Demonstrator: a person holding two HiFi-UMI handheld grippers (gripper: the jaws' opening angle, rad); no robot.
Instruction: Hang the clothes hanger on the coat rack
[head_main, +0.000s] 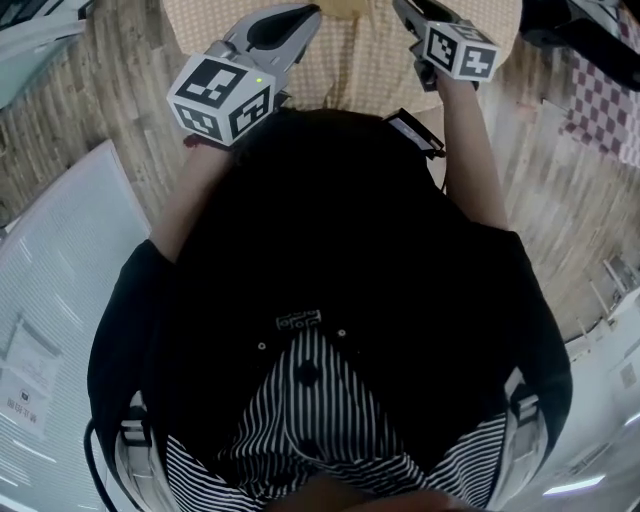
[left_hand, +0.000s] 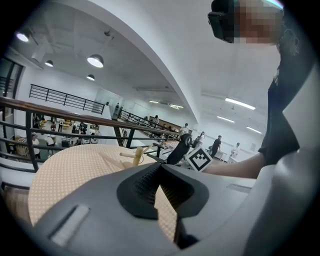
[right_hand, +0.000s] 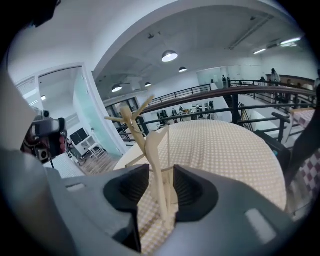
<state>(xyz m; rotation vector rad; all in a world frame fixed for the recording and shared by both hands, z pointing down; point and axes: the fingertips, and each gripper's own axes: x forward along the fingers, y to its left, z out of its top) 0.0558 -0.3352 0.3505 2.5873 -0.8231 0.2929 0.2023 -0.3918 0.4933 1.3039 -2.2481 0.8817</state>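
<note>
The pale wooden clothes hanger stands upright against the small wooden coat rack, with its top up among the rack's pegs. Whether its hook sits on a peg I cannot tell. In the right gripper view it is nearly end-on: its long axis runs toward that camera, and the near arm slopes down toward the cloth.

The right gripper has its claw spread wide. The hanger's near arm shows in the gap, and neither pad presses on it. The left gripper has its claw pressed together at the tips, with nothing in it. In its own view the rack shows just past its tips, with the right gripper beside the rack.

The rack stands on a round table under a tan dotted cloth, back from the near edge, and both grippers reach in over that edge. The table stands on a pale plank floor, and a red-and-white checked cloth lies off to the right.

The room is a large hall with a white curved ceiling and round hanging lamps. A black railing runs behind the table, and people stand far off.
</note>
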